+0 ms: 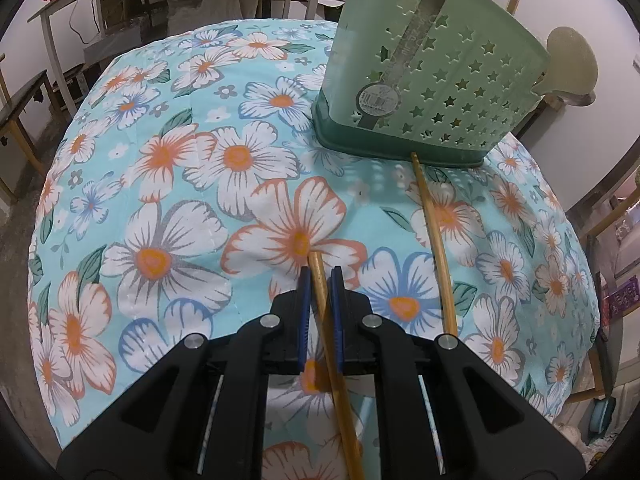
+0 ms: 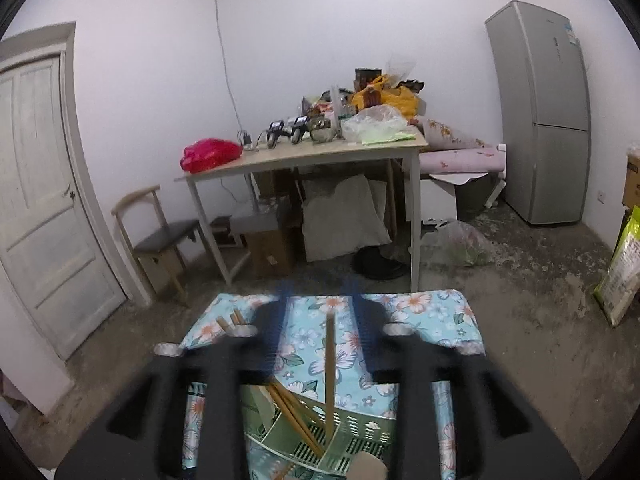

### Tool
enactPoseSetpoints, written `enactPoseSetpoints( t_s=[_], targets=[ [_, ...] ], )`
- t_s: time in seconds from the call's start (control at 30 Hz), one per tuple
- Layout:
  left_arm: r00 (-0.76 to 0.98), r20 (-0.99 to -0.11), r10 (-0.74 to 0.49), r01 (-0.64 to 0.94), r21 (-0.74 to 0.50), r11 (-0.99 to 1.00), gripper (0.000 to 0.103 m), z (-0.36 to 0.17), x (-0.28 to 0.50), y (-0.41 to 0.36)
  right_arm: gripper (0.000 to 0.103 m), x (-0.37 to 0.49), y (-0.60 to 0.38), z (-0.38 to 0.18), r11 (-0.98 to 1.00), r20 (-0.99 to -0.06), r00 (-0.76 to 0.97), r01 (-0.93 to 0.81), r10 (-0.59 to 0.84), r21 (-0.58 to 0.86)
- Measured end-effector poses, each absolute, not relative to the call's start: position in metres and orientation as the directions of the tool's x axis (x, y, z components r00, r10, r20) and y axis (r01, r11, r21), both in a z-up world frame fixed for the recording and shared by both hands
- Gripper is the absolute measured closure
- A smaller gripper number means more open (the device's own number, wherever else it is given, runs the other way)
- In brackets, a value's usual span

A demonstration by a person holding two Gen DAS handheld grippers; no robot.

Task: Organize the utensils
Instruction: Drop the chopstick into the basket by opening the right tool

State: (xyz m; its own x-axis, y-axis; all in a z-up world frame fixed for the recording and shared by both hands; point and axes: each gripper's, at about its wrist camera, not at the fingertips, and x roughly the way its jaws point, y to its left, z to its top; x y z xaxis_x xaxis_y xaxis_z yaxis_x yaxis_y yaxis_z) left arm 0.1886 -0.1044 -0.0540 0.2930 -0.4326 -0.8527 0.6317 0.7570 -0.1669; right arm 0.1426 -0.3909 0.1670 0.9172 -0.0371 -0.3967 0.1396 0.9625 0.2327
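The left gripper [image 1: 319,280] has its blue-padded fingers [image 1: 305,300] pinching a slim, round bamboo chopstick [image 1: 334,356], whose blunt tip pokes out just past the pads toward 12 o'clock over the table [image 1: 120,184]. The table wears a soft cotton cloth, pale blue with big white and orange flowers.

At 1 o'clock from those fingers a second chopstick [image 1: 434,240] lies flat on the cloth, its far end touching the base of a green plastic holder [image 1: 436,80]. The holder is boxy with a darker green foot, its wall pierced with star-shaped holes and bearing a round barcode sticker.

In the right wrist view the right gripper [image 2: 320,312] is motion-blurred, its fingers [image 2: 362,332] spread apart with nothing pressed between the pads. Below them, at 6 o'clock, the holder [image 2: 304,424] shows its slotted compartments with several chopsticks [image 2: 296,416] leaning inside; one chopstick [image 2: 329,376] stands nearly upright in it, apart from both pads. A pale rounded spoon end [image 2: 366,466] shows at the bottom edge.
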Motion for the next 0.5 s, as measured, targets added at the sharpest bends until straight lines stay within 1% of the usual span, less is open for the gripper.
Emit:
enactPoseSetpoints(
  t_s=[0.23,0.37,0.43,0.5],
  targets=[
    [0.302,-0.851,-0.431,0.612,-0.173,0.771,0.096,-0.054,0.188,-0.103,0.056,0.082,-0.412,0.182,0.943,-0.303,0.952,0.146,-0.052,0.298],
    [0.302,-0.847,-0.438,0.598,-0.189,0.779,0.097,-0.050,0.190,-0.099,0.055,0.042,-0.411,0.174,0.931,-0.275,0.961,0.100,0.001,0.352],
    [0.311,-0.844,-0.437,0.595,-0.185,0.782,0.098,-0.047,0.191,-0.098,0.055,0.027,-0.398,0.156,0.923,-0.292,0.954,0.050,0.070,0.382],
    [0.321,-0.840,-0.437,0.592,-0.182,0.785,0.098,-0.042,0.192,-0.096,0.055,0.017,-0.379,0.128,0.914,-0.353,0.925,0.014,0.143,0.406]
  ],
)
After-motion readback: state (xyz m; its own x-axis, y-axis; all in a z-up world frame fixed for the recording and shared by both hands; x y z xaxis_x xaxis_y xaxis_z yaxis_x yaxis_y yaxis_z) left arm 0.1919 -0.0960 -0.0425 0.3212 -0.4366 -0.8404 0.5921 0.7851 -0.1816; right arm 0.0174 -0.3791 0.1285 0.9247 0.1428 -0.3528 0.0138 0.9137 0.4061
